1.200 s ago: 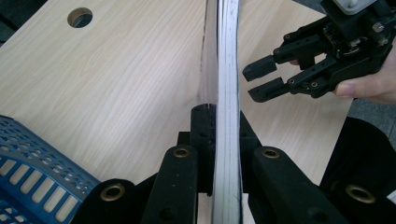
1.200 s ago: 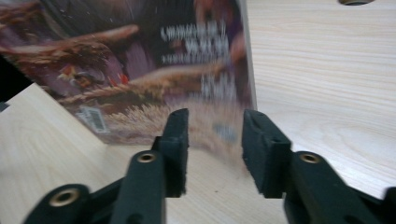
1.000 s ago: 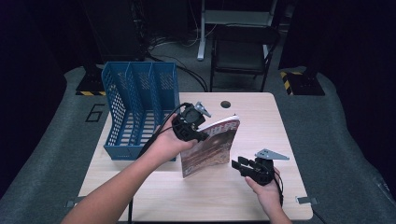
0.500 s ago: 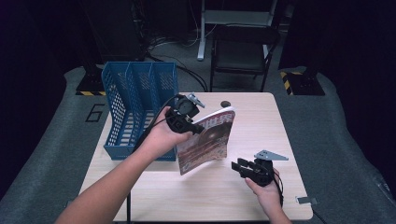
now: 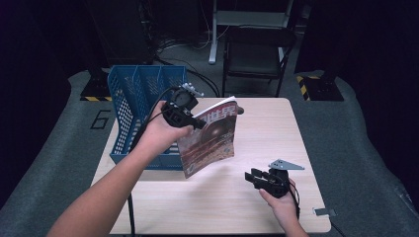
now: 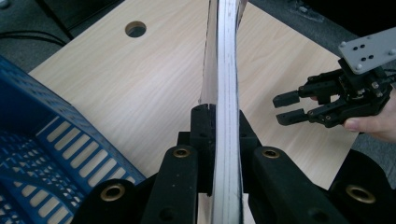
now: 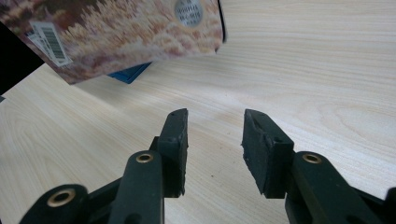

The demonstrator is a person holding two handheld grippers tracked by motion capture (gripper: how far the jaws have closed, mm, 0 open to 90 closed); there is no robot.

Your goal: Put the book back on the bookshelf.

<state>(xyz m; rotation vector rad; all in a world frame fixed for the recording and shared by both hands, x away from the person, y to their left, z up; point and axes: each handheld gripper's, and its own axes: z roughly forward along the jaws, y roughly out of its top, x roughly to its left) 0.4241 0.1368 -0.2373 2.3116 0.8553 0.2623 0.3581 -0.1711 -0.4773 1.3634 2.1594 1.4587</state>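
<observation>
A magazine (image 5: 210, 138) with a reddish-brown cover hangs tilted above the wooden table (image 5: 257, 123), clear of its top. My left gripper (image 5: 193, 122) is shut on its upper left edge; in the left gripper view both jaws clamp the magazine (image 6: 226, 70) edge-on at my left gripper (image 6: 219, 122). The blue slotted file rack (image 5: 143, 98) stands just left of that hand. My right gripper (image 5: 253, 178) rests low at the table's front right, open with nothing between its jaws. In the right gripper view my right gripper (image 7: 215, 129) faces bare wood, with the magazine's lower corner (image 7: 140, 28) above.
A round cable hole (image 6: 136, 29) sits in the table's far side. A dark chair (image 5: 257, 54) stands behind the table, with cables on the floor. Grey mats surround the table. Bare wood lies between the two hands.
My left hand has lifted the magazine up off the table and carried it slightly left toward the blue rack. The right gripper has stayed where it was.
</observation>
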